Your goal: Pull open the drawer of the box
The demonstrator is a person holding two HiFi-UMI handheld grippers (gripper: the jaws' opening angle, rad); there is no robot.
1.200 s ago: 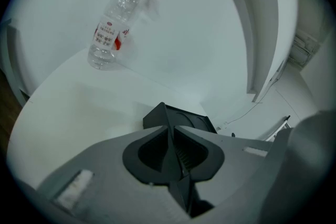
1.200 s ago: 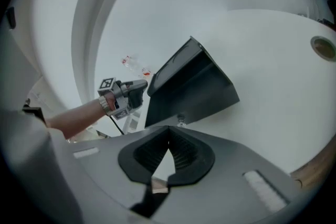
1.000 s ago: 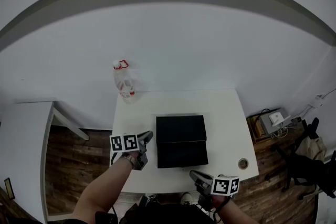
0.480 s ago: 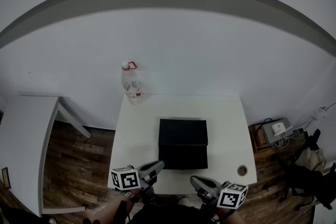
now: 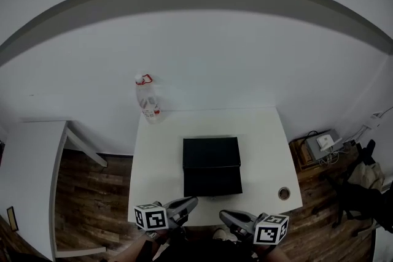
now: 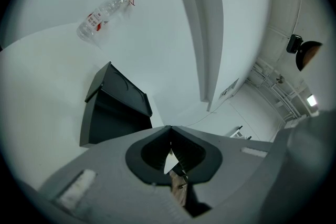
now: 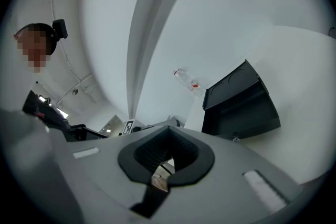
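Note:
A black box [image 5: 211,153] stands in the middle of the white table [image 5: 264,138], its drawer front [image 5: 212,181] facing the near edge. The same box appears in the left gripper view [image 6: 113,107] and in the right gripper view [image 7: 240,105], where a small knob [image 7: 236,139] shows low on the front. My left gripper [image 5: 193,200] hangs at the table's near edge, below the box's left corner, apart from it, shut and holding nothing [image 6: 169,129]. My right gripper [image 5: 223,215] hovers off the near edge, below the box's right half, also shut and bare [image 7: 168,129].
A clear plastic bottle [image 5: 147,100] with a red cap ring stands at the table's far left corner. A round cable hole [image 5: 284,193] sits near the front right corner. A second white table [image 5: 27,162] is on the left, and boxes and cables [image 5: 322,144] lie on the wooden floor at the right.
My left gripper has drawn back from beside the box's left side to the table's near edge. The right gripper has stayed about where it was. The view has shifted slightly.

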